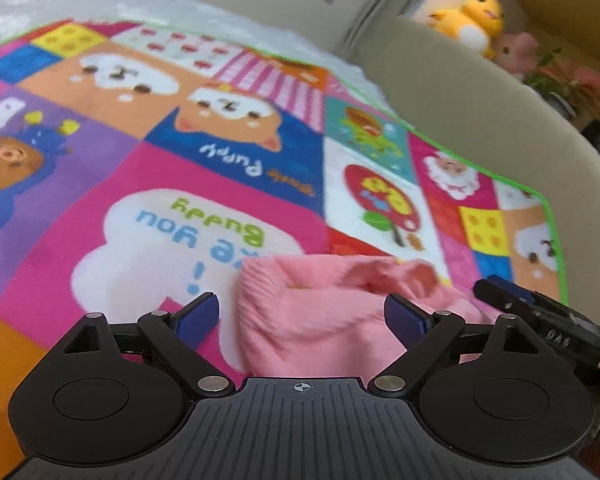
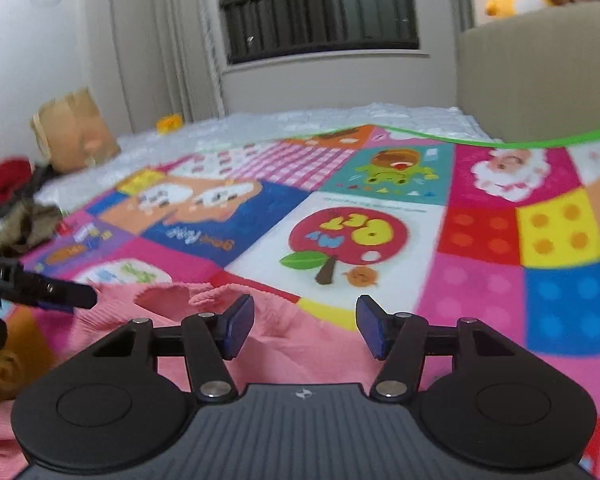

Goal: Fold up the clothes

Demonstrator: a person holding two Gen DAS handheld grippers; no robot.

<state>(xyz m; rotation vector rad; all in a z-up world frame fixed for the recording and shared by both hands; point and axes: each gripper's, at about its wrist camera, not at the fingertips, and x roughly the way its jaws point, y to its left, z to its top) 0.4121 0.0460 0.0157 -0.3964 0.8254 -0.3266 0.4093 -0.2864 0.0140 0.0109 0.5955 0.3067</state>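
Pink knit garment (image 1: 320,308) bunched at lower centre of frame, on patchwork mat (image 1: 140,168). Soft, light, stretchy by the look; likely to sag, not slip. Ribbed hem edge looks best for hold. Left gripper (image 1: 302,318) jaws apart, straddling cloth. Right gripper (image 2: 306,326) jaws apart, nothing held

Ribbed pink knit garment (image 1: 320,312) on matt printed cloth blanket (image 1: 148,160).

Bright cartoon-patch blanket (image 2: 380,208) spread over white bedding (image 2: 340,120). Brown paper bag (image 2: 74,136) far left; yellow plush (image 1: 472,16) and pink plush (image 1: 516,52) behind beige headboard (image 1: 460,92).
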